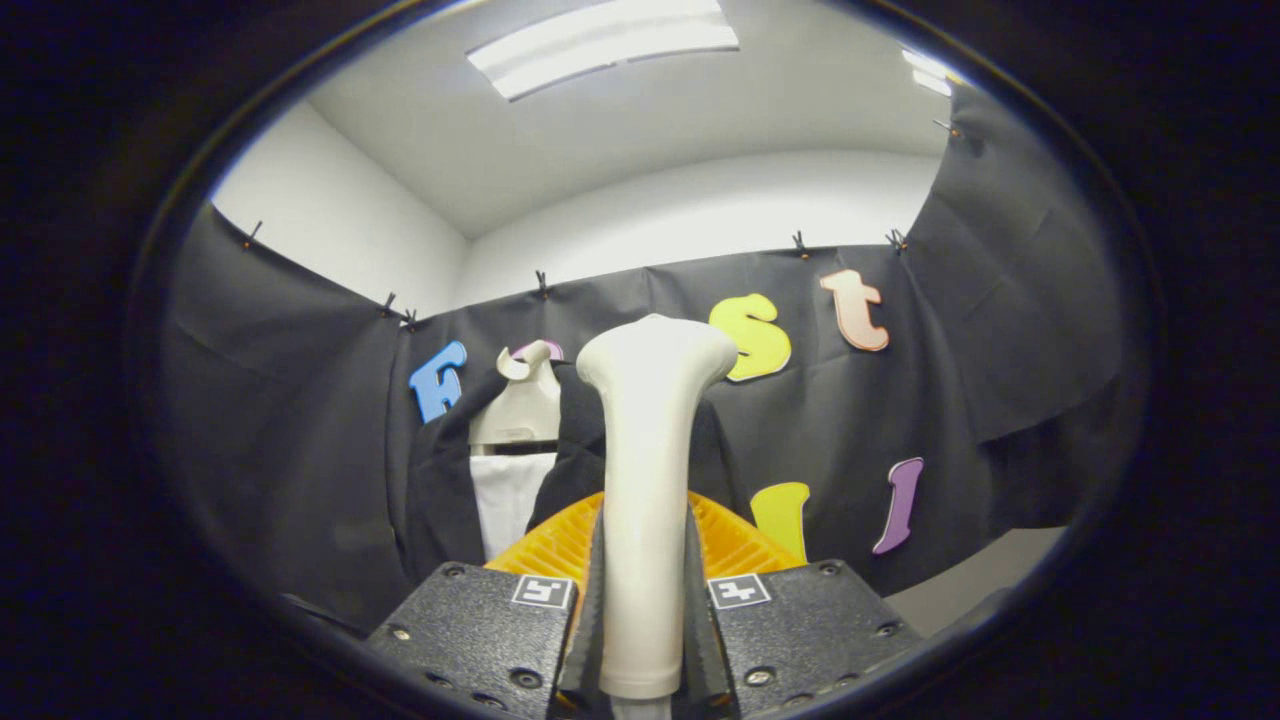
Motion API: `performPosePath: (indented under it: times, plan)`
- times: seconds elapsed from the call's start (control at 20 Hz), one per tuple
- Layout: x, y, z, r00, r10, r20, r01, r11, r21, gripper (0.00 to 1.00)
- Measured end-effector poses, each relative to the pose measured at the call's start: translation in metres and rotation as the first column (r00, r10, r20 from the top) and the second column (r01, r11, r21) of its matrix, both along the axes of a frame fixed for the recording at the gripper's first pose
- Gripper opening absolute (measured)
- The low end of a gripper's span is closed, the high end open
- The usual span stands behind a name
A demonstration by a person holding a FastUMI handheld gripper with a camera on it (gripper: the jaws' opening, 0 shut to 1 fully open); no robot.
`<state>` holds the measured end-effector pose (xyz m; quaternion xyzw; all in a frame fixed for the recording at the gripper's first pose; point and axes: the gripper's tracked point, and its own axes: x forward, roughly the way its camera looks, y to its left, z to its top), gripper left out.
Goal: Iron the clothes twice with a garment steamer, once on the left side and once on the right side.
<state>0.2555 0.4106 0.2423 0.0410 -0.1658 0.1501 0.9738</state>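
Note:
My gripper [645,600] is shut on the cream handle of the garment steamer [648,470], which stands upright between the two fingers and widens into its head at the top. Beyond it hangs the clothing: a dark jacket [440,490] over a white shirt [508,500], on a cream hanger [522,400] against the booth's black cloth wall. The steamer head is just right of the hanger, and I cannot tell whether it touches the jacket. The steamer hides the jacket's right side.
An orange ribbed piece [560,545] lies just ahead of the fingers, behind the steamer handle. A pale floor or table surface [985,570] shows low on the right. White walls and ceiling lights rise above the cloth.

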Motion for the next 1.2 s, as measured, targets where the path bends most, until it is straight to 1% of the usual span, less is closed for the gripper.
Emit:
performPosePath:
  times: [0.2, 0.3, 0.45, 0.75, 1.0, 1.2]
  plan:
    - [0.014, 0.014, -0.004, 1.000, 0.000, 0.022, 0.001, 0.999, -0.047, 0.36]
    - [0.019, 0.014, -0.018, 1.000, -0.014, 0.005, 0.014, 0.998, -0.063, 0.36]
    - [0.024, 0.015, -0.039, 0.999, -0.007, -0.035, 0.004, 0.997, -0.077, 0.36]
    - [0.016, 0.012, -0.066, 0.997, -0.004, -0.076, -0.003, 0.996, -0.088, 0.36]
    - [0.004, 0.012, -0.093, 0.994, 0.000, -0.110, -0.013, 0.993, -0.121, 0.36]
    - [-0.004, 0.005, -0.114, 0.990, -0.014, -0.141, -0.005, 0.990, -0.139, 0.36]
